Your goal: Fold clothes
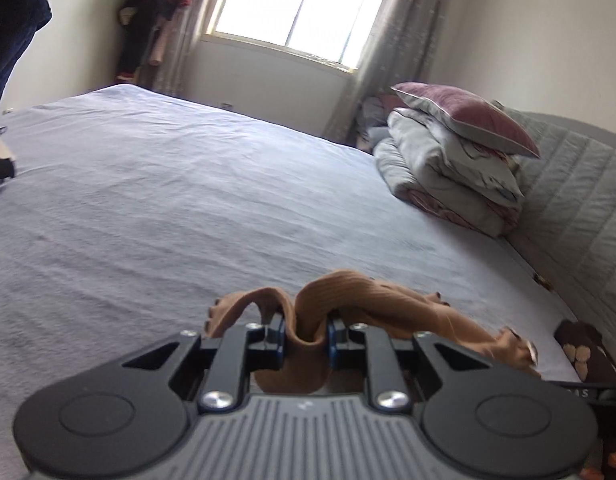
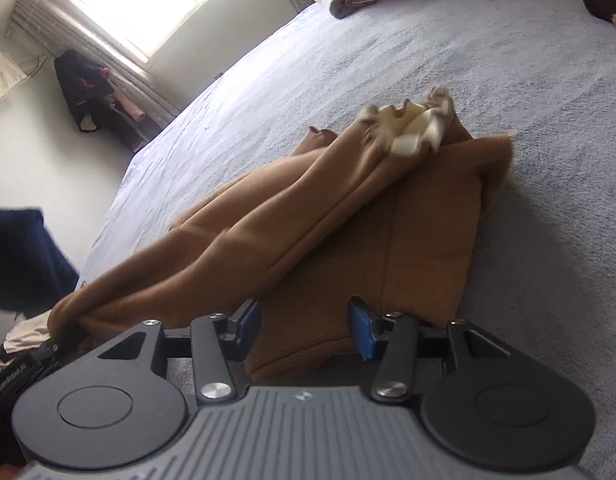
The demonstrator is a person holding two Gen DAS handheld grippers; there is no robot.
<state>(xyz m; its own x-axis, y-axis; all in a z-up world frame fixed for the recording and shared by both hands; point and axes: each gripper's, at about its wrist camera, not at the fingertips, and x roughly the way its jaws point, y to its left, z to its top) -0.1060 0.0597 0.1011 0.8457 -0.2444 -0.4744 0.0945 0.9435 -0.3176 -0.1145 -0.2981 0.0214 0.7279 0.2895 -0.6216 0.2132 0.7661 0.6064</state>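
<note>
Brown ribbed knit, soft and floppy: the sweater (image 2: 388,216) lies half-folded on the bed (image 2: 528,120), one bunched end pinched tight in the left gripper (image 1: 305,330). The right gripper (image 2: 303,324) hovers spread over the hem. Light, stretchy stuff; best gripped at hem or seams.

My left gripper (image 1: 306,334) is pinching cloth between nearly closed jaws; my right gripper (image 2: 305,326) is holding its jaws apart, gripping nothing.
</note>
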